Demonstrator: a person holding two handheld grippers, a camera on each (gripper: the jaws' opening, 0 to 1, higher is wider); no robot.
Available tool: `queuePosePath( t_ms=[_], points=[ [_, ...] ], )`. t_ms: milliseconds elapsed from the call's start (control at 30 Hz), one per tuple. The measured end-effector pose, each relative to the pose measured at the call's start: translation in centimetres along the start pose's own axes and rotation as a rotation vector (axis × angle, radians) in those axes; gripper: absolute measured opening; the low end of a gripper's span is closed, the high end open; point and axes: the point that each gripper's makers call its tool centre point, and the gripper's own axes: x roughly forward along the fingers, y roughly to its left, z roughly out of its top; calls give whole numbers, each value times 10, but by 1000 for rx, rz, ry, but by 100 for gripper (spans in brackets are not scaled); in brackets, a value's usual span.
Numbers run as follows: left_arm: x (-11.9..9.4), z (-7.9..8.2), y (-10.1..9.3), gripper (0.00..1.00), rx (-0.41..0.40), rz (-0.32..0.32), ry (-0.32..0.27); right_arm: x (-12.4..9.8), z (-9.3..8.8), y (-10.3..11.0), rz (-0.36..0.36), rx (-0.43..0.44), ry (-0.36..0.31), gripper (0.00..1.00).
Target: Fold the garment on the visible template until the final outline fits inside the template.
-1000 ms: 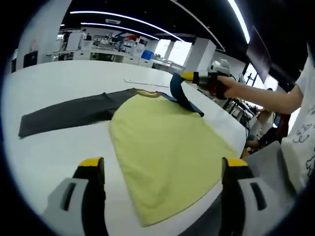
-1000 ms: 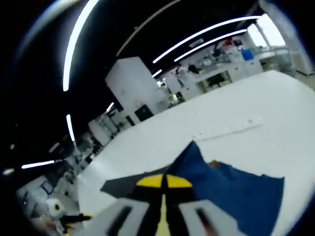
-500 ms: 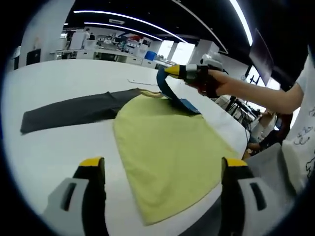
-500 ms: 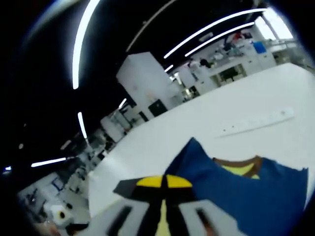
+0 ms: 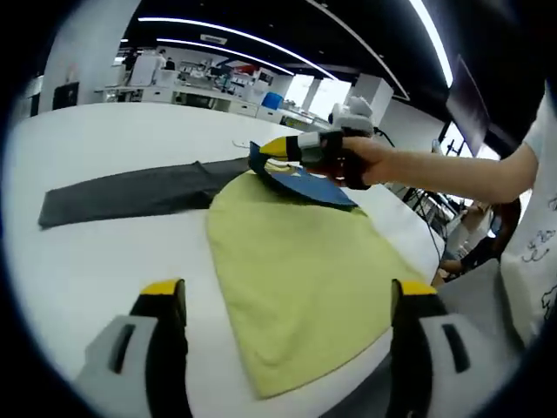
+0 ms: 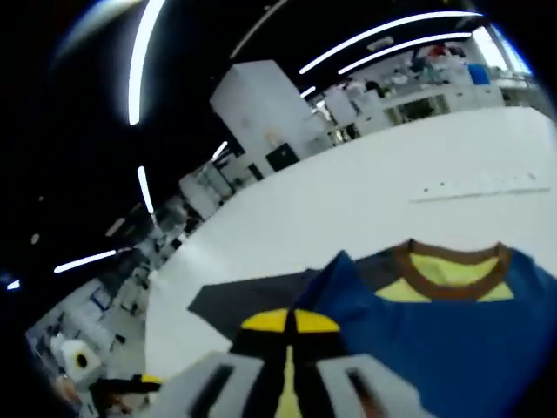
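Note:
A yellow-green shirt [image 5: 296, 261] lies flat on the white table [image 5: 104, 252], its dark grey sleeve [image 5: 122, 192] stretched out to the left. The blue sleeve [image 5: 309, 185] is folded inward over the shirt near the collar. A hand holds my right gripper [image 5: 277, 148] low over that spot, shut on the sleeve's end. In the right gripper view the shut right gripper [image 6: 290, 320] pinches the blue sleeve [image 6: 435, 340], with the brown collar [image 6: 452, 277] and the grey sleeve [image 6: 248, 296] beyond. My left gripper [image 5: 290, 289] hovers wide open above the shirt's near hem, holding nothing.
The table's near edge runs close under the shirt's hem at the lower right [image 5: 365, 366]. A person's arm [image 5: 444, 167] reaches in from the right. A thin white strip [image 6: 483, 185] lies on the table beyond the collar. Desks and pillars stand far behind.
The right gripper has carried the blue sleeve's end leftward and down, from raised above the shirt's right shoulder to low by the collar. The left gripper has stayed open and nearly still.

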Motion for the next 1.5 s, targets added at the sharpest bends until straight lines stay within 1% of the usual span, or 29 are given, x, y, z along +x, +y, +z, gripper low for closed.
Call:
queuePosePath(
  t_ms=[133,233,333,400,467,500,533,567,633,700,833,900,1000,1067,1133,1267,1333,1400,1500],
  points=[
    [-1,1,2,95,-10,11,-8,4,-14,8,7,0,28,0],
    [-1,0,4,94,-13,16,-9,11,-25,7,7,-8,60,0],
    [-1,-1,6,94,-15,17,-9,13,-29,7,-1,-12,75,0],
    [-1,-1,8,94,-16,20,-8,14,-34,4,-4,-16,92,0],
    [-1,-1,8,94,-21,22,-11,13,-36,4,3,-35,109,0],
    [-1,-2,9,94,-24,23,-10,12,-35,6,14,-53,104,0],
    [-1,-2,9,94,-23,24,-11,12,-34,5,8,-68,103,6],
    [-1,-2,9,94,-23,24,-11,11,-34,3,2,-90,103,15],
    [0,-2,7,94,-25,23,-12,9,-33,7,7,-109,100,28],
    [0,-2,6,95,-22,22,-9,8,-33,6,12,-119,102,33],
    [0,-1,7,95,-24,20,-15,8,-32,5,22,-132,96,53],
    [-1,-1,8,95,-25,23,-14,6,-32,4,19,-159,101,60],
    [-1,-1,8,95,-25,24,-14,4,-34,4,20,-168,109,72],
    [0,-1,7,95,-25,23,-12,3,-34,1,14,-179,116,85],
    [0,-2,7,95,-22,23,-8,1,-35,-2,7,-207,125,93],
    [1,-1,5,95,-24,24,-7,-5,-34,-8,3,-218,136,98],
    [1,-2,3,95,-22,22,-5,-12,-31,-14,-4,-219,143,98],
    [2,-2,2,95,-21,22,-2,-17,-28,-20,-16,-224,136,98],
    [2,-2,2,95,-23,20,-4,-28,-22,-30,-26,-209,126,98]
  ],
)
